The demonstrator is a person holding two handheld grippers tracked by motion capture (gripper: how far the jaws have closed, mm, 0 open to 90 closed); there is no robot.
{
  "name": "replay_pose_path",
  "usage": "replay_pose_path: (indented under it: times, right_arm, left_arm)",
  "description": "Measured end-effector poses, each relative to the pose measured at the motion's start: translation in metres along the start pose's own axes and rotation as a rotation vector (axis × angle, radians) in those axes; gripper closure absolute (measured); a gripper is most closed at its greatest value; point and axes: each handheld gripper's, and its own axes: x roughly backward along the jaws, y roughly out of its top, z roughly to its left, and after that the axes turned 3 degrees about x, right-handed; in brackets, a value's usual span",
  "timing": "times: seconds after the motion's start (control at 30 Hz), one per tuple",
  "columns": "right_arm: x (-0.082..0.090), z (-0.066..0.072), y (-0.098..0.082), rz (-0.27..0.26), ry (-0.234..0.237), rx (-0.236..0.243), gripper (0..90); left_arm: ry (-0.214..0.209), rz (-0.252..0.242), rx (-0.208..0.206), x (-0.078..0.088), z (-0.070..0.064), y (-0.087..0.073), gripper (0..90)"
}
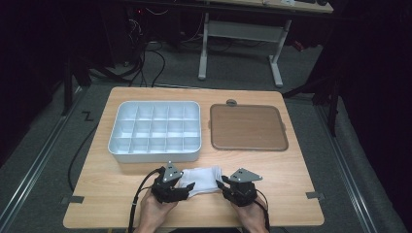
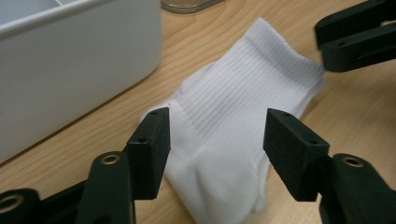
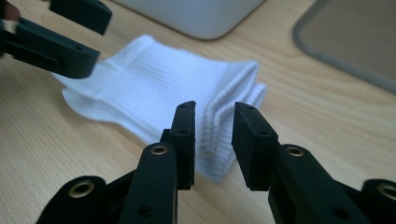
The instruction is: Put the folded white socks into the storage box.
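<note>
Claws (image 2: 217,149) (image 3: 214,142) gape around white sock (image 1: 204,178), right narrower.

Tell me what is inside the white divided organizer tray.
The white organizer tray shows a grid of compartments with bare white bottoms in the high view. Its front wall hides part of the nearest row, so anything small lying there cannot be ruled out.

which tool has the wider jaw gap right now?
The left tool: its jaws stand wide, straddling the white sock's foot end. The right tool is narrower, at the cuff.
</note>
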Motion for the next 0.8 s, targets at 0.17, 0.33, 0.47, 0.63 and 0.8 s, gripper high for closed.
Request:
replay_pose_path:
  times: [0.17, 0.33, 0.47, 0.63, 0.8]
  right_arm:
    - [-0.002, 0.007, 0.018, -0.02, 0.028, 0.048, 79.5]
    - [-0.023, 0.007, 0.019, 0.029, 0.037, 0.043, 81.5]
    - [-0.032, 0.004, 0.012, 0.079, 0.019, 0.045, 82.6]
    - [-0.034, 0.001, 0.006, 0.09, 0.013, 0.049, 83.8]
    - [-0.037, 0.004, 0.005, 0.093, 0.016, 0.059, 83.8]
  left_arm:
    - [0.014, 0.036, 0.003, -0.011, 0.004, -0.005, 44.7]
    - [0.042, 0.081, -0.029, -0.017, 0.008, -0.015, 44.6]
    - [0.05, 0.085, -0.037, -0.017, 0.009, -0.015, 44.6]
    - [0.053, 0.09, -0.058, -0.015, 0.009, -0.017, 44.5]
    - [0.062, 0.106, -0.054, -0.01, 0.01, -0.017, 44.4]
